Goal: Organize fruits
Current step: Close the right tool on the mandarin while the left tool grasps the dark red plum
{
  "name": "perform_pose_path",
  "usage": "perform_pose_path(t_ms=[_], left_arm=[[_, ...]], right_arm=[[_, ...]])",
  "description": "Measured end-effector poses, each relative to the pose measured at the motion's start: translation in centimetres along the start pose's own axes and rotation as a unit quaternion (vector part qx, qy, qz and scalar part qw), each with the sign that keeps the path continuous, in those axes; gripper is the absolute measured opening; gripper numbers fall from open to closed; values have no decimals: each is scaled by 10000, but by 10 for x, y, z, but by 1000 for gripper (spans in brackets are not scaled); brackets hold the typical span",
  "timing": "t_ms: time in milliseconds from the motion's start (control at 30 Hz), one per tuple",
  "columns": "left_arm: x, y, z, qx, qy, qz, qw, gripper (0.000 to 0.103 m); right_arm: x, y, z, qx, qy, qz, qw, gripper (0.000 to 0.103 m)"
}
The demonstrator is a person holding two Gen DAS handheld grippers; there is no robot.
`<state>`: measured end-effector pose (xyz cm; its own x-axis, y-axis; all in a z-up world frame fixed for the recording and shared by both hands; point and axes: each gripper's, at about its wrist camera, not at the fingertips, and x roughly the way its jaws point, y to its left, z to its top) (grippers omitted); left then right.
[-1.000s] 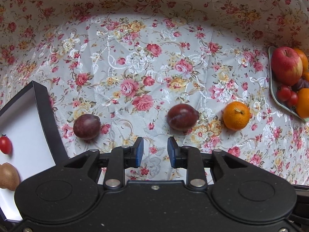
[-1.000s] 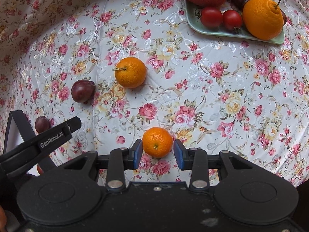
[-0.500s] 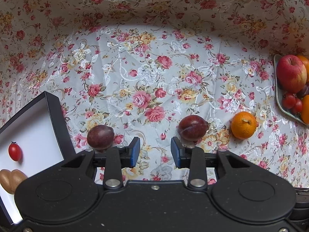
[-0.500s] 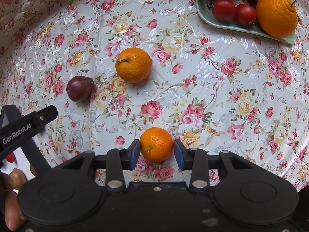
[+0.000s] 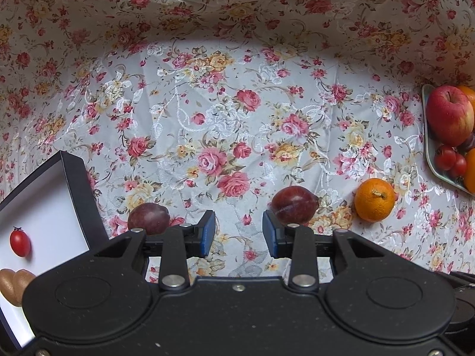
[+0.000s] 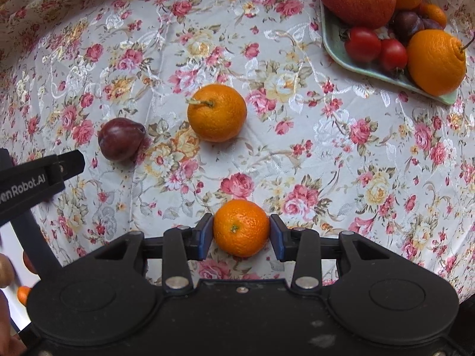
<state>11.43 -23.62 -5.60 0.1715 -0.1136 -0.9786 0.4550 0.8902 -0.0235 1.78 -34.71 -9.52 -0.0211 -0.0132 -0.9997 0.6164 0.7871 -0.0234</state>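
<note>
The right gripper [image 6: 241, 233], its jaws just widening, brackets a mandarin [image 6: 241, 227] on the floral cloth [image 6: 326, 154]. Another orange [image 6: 217, 112] lies at 11 o'clock. The left gripper [image 5: 239, 233] hangs released, empty.

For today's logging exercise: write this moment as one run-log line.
right gripper: open, jaws just widened around small orange on cloth | left gripper: open, empty
</note>
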Motion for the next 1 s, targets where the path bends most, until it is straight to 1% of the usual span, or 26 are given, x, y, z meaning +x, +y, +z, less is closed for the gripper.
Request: perform_pose_path(t_ms=[167,267,400,500,633,867,900,933,1000], left_arm=[[4,-4,3,66,28,-51,10000,45],[5,-5,5,49,15,-135,9999,45],[6,-6,7,-14,14,-339,9994,45],[6,-8,8,-23,-25,-382,9993,45],[8,-15,9,32,-51,-453,9990,46],[17,-30,8,194,3,-387,9991,47],[20,-33,7,230,19,-383,9990,48],[22,-35,7,269,36,-356,9990,51],[26,-40,6,348,43,-239,9991,52]], right_arm=[[-15,6,8,-122,-540,-459,9974,41],[-22,10,12,-199,-763,-590,9951,41],[-35,2,19,-165,-848,-360,9956,41],[-45,-4,23,-142,-942,-198,9953,41],[-59,-16,16,-35,-1130,-70,9936,41],[-68,-35,21,206,-1207,40,9925,41],[-69,-36,21,212,-1208,45,9924,41],[-69,-37,21,213,-1207,53,9924,41],[-69,-38,20,205,-1193,49,9926,41]])
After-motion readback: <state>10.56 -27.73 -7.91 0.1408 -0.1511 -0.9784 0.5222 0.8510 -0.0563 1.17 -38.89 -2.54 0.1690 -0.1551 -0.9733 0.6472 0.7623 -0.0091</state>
